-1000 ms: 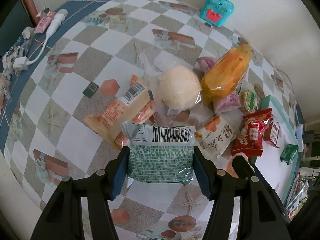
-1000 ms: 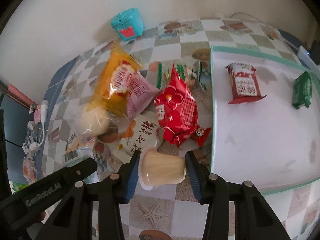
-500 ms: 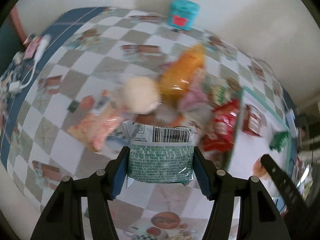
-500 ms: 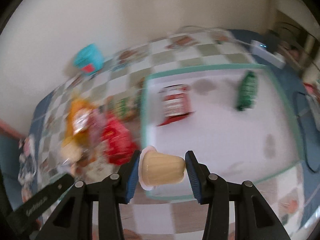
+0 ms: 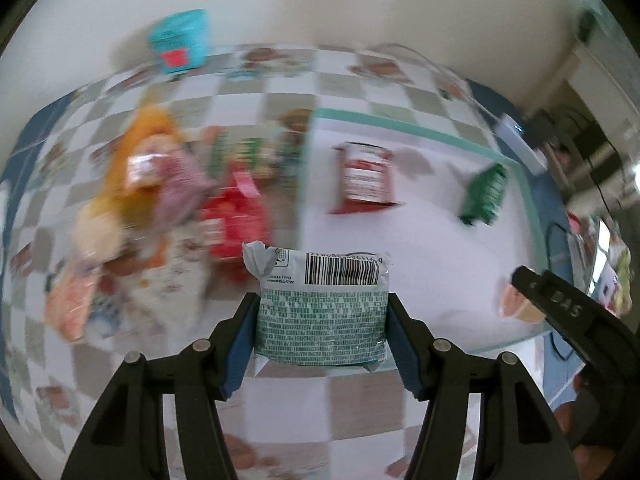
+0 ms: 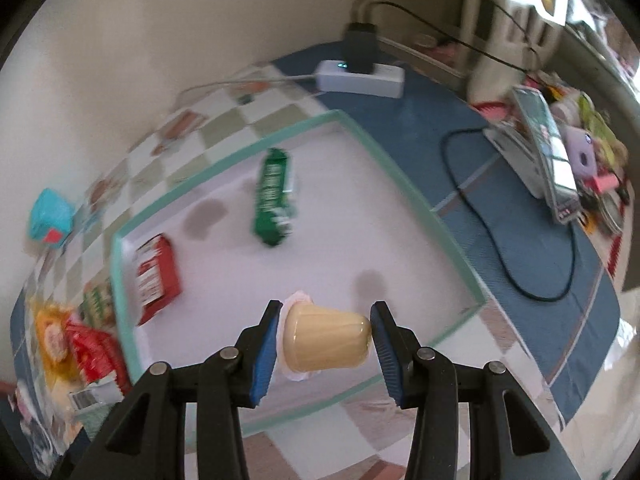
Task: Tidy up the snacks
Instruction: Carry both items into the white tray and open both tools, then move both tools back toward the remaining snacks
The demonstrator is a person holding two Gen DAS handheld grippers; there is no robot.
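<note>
My left gripper (image 5: 322, 320) is shut on a green-and-white snack packet (image 5: 321, 312) with a barcode, held above the near edge of the white tray (image 5: 440, 136). My right gripper (image 6: 325, 340) is shut on a pale yellow jelly cup (image 6: 325, 340) lying sideways, over the tray's near part (image 6: 400, 148). In the tray lie a red packet (image 6: 154, 276) and a green packet (image 6: 274, 196). A blurred pile of snacks (image 5: 160, 192) lies left of the tray on the checkered cloth. The right gripper also shows in the left wrist view (image 5: 524, 300).
A teal box (image 5: 178, 46) stands by the back wall. A white power strip (image 6: 360, 76) with a black plug sits beyond the tray. A black cable (image 6: 508, 248) loops on the blue cloth to the right, next to a phone stand (image 6: 544, 140) and clutter.
Both grippers have swung right, from over the snack pile to over the white tray, each still holding its snack. The right gripper has gone further over the tray.
</note>
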